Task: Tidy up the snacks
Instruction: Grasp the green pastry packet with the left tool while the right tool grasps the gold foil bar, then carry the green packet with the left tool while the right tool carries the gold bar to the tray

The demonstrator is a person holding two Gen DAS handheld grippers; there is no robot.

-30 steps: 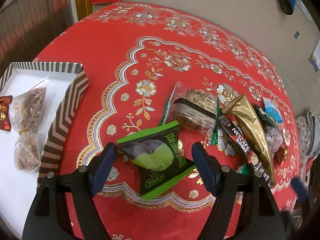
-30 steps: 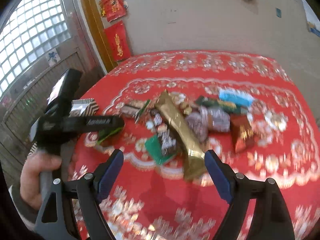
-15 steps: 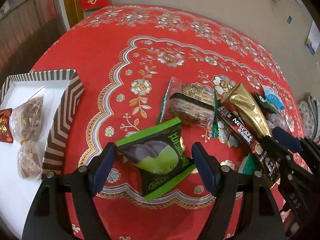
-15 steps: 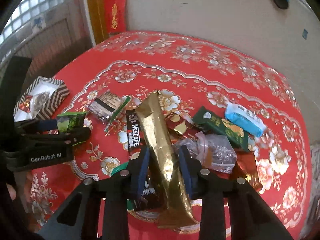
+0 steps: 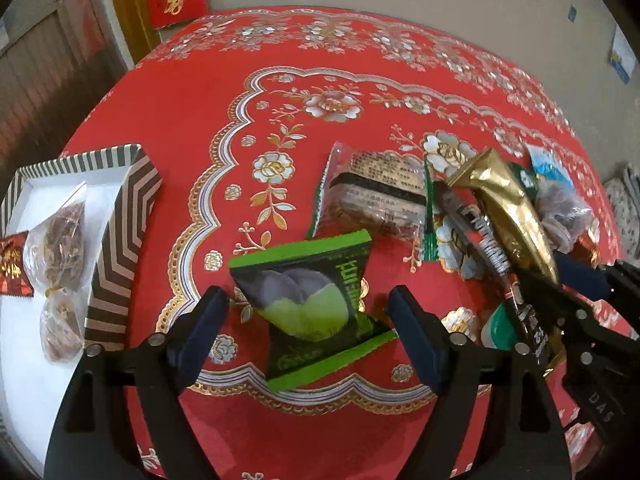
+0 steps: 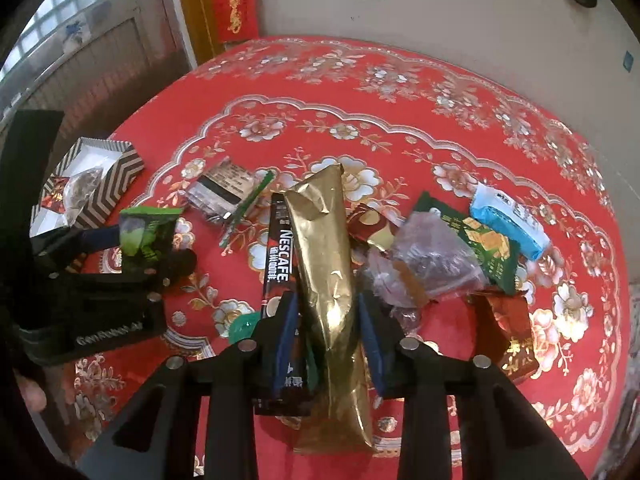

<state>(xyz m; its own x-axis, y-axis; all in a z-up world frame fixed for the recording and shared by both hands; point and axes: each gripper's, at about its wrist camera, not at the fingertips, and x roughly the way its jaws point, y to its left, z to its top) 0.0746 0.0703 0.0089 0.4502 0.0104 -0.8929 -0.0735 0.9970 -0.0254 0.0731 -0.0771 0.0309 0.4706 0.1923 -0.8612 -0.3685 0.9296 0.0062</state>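
Note:
A green snack packet (image 5: 308, 304) lies on the red tablecloth between the fingers of my left gripper (image 5: 308, 304). Its jaws are opening, and the pads stand clear of the packet on both sides. A long gold packet (image 6: 324, 248) lies on top of the snack pile. My right gripper (image 6: 328, 312) is closing on its lower half, with both pads against its sides. The left pad also rests over a black Nescafe stick (image 6: 276, 256). A striped box (image 5: 116, 216) at the left holds two clear bags of brown snacks and a red packet.
The pile also holds a clear-wrapped dark cake (image 5: 376, 196), a blue packet (image 6: 508, 220), a dark green packet (image 6: 484, 244), a clear bag (image 6: 432, 260) and a red-brown packet (image 6: 508, 328). A hand (image 6: 32, 392) grips the left tool. The round table ends near a wall.
My right gripper came forward and down over the pile, and its jaws closed from wide open around the gold packet. The left gripper stayed over the green packet.

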